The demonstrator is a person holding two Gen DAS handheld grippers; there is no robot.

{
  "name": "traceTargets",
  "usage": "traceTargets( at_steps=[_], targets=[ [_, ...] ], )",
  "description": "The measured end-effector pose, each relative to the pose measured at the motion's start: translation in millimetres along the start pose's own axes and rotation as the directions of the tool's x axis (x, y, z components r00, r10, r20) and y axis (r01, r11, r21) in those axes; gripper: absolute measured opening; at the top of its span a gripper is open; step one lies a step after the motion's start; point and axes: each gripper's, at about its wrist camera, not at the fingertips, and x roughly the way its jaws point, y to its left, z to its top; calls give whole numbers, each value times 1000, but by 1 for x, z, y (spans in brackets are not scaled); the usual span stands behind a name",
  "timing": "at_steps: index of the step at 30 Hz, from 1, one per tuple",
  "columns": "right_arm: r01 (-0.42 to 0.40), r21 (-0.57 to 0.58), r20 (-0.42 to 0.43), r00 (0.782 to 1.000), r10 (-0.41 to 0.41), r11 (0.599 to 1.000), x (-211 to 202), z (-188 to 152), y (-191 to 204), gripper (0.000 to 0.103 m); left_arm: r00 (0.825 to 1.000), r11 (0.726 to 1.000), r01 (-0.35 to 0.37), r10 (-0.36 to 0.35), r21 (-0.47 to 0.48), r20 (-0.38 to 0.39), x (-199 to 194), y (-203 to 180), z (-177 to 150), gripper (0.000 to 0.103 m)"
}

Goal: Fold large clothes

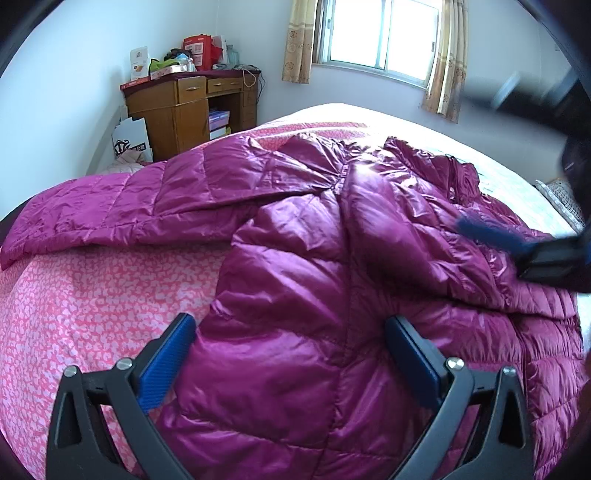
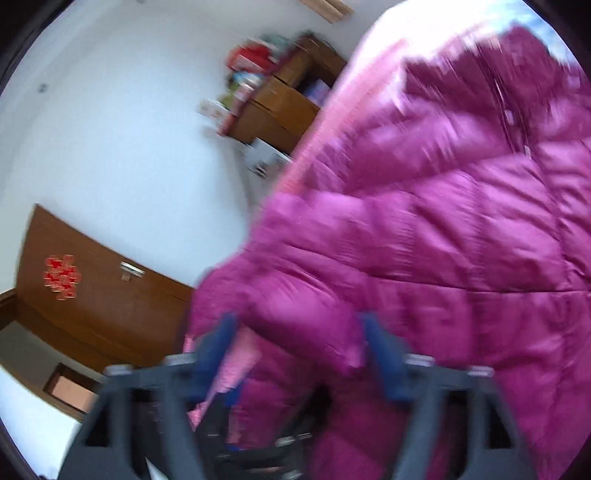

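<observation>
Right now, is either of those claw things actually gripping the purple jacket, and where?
Neither. The left gripper and right gripper both stand open around folds of the puffer jacket, pads not pressing it.

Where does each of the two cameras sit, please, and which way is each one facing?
Left wrist view: on the left gripper, jaws open, looking down and forward over the shiny magenta quilted down jacket on the pink patterned bedspread, toward the window.
Right wrist view: on the right gripper, jaws open, blurred and tilted, close over the jacket, facing the brown wooden door.
Shared: the jacket, the brown wooden desk; the right gripper shows in the left view.
</observation>
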Motion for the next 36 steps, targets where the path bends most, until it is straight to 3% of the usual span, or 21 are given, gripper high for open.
traceTargets(
  at_steps=[2,4,5,6,8,9,12,14,16,19,20,23,25,27,28,30,33,36],
  targets=[
    [28,-34,83,996,-25,999,-28,4,10,84,1000,1000,0,0,0,0,0,0,0,103],
    [180,-68,197,967,-163,981,-61,8,15,84,1000,1000,-2,2,2,-2,1,0,0,103],
    [262,-68,235,942,-240,963,-76,11,11,81,1000,1000,-6,6,5,-3,1,-1,0,103],
    [361,-50,261,905,-337,931,-89,16,4,68,1000,1000,-8,8,7,-4,1,-1,0,103],
    [541,13,271,808,-523,841,-110,27,-24,49,1000,1000,-13,13,10,-6,2,-2,0,103],
    [623,43,272,745,-609,781,-118,28,-39,48,1000,1000,-16,16,12,-7,3,-2,0,103],
    [776,74,215,601,-770,627,-137,23,-85,48,1000,1000,-18,19,13,-8,3,-2,0,103],
    [811,89,148,564,-812,579,-137,13,-116,48,1000,1000,-25,25,18,-9,4,-4,1,103],
    [828,39,211,540,-815,559,-133,7,-114,48,999,999,-31,31,22,-13,6,-3,1,103],
    [872,-19,210,481,-851,488,-118,7,-108,53,999,999,-33,34,23,-16,7,-3,1,103],
    [879,-32,213,471,-856,476,-116,8,-106,54,999,999,-34,35,24,-17,7,-3,1,103],
    [860,-15,248,498,-831,510,-118,3,-98,54,999,999,-37,38,26,-22,8,-4,2,103],
    [832,25,325,518,-791,555,-136,-10,-79,54,999,999,-42,42,28,-23,9,-4,2,103],
    [780,15,357,580,-732,625,-140,-19,-54,54,998,998,-53,53,35,-26,10,-6,2,103],
    [754,-21,348,621,-702,656,-133,-24,-41,54,998,998,-56,57,37,-27,10,-7,2,103],
    [732,-97,317,665,-676,675,-114,-30,-26,55,998,998,-60,61,33,-33,10,-7,2,103],
    [719,-167,252,692,-676,674,-82,-41,-22,61,997,997,-54,57,46,-60,1,-1,4,103],
    [722,-155,186,691,-698,674,-62,-51,-43,66,995,995,-101,101,18,-27,-21,21,8,103]
  ],
)
